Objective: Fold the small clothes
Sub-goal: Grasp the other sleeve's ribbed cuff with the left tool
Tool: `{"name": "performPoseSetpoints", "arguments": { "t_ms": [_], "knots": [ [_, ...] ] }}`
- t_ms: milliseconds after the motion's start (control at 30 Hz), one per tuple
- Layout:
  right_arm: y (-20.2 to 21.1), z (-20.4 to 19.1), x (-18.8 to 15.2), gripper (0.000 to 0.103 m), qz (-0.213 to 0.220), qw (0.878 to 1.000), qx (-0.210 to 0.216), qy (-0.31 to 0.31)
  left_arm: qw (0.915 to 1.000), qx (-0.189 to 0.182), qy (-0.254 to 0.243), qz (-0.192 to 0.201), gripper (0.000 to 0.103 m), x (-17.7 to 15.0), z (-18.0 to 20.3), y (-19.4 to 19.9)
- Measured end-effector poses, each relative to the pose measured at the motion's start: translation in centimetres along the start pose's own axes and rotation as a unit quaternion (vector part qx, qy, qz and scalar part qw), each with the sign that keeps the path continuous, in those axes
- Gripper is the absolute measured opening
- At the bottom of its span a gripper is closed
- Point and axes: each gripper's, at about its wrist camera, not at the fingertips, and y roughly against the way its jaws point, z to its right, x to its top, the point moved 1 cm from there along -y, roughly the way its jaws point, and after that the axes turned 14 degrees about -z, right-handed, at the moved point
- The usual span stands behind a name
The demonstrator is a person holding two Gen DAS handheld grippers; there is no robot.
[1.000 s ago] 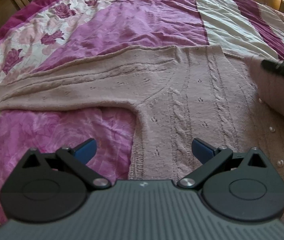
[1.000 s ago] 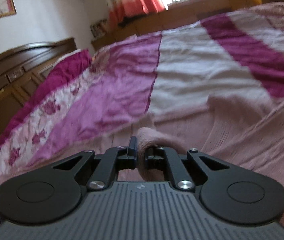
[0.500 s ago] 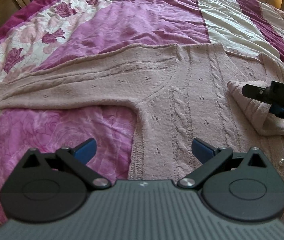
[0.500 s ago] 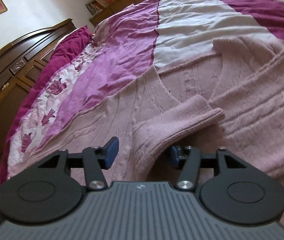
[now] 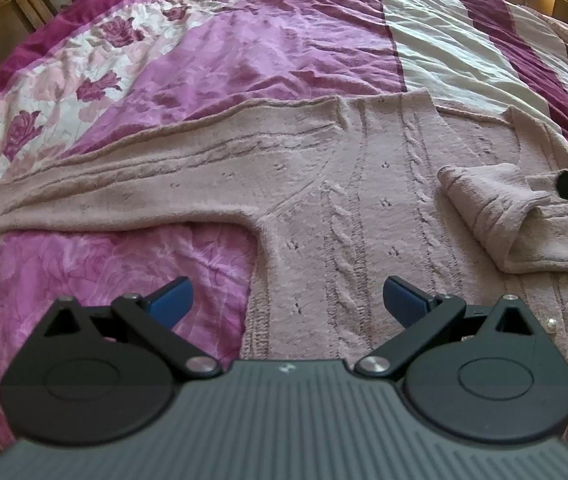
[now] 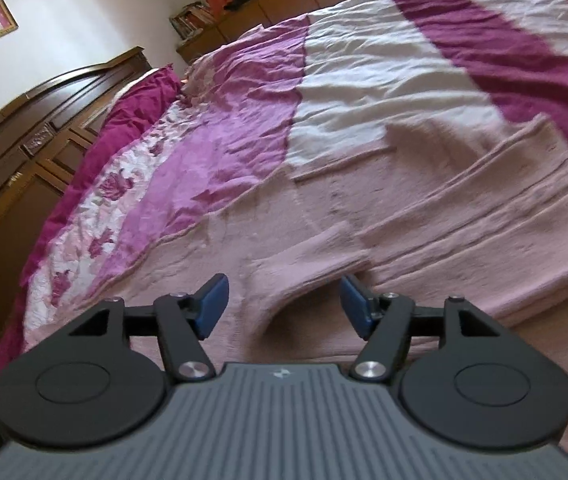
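One pink knitted cardigan (image 5: 363,208) lies flat on the bedspread (image 5: 244,48), its sleeve cuff (image 5: 487,208) folded onto its front. Left gripper (image 5: 285,298) open, empty, above the cardigan's side. Right gripper (image 6: 282,304) opening, cuff between pads, untouched.

Bed (image 5: 268,44) with purple floral bedspread, pink knitted cardigan (image 5: 363,184) spread flat

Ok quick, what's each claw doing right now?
Left claw: open, holding nothing, above the cardigan.
Right claw: jaws opening, folded sleeve lies between them, not gripped.
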Motion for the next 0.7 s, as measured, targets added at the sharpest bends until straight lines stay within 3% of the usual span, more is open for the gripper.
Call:
{"name": "performPoseSetpoints", "arguments": {
  "t_ms": [333,500,700],
  "knots": [
    [3.9,5.4,-0.9,0.071,0.028,0.993,-0.111,0.003,0.9982,-0.022,-0.050,0.023,0.103,1.9,3.5,0.9],
    [4.3,7.7,-1.3,0.071,0.038,0.990,-0.135,-0.026,0.9942,-0.044,-0.091,0.037,0.103,3.0,7.1,0.9],
    [3.3,9.7,-2.0,0.071,0.028,0.989,-0.134,-0.053,0.9846,-0.057,-0.155,0.057,0.103,3.7,11.8,0.0]
  ]
}}
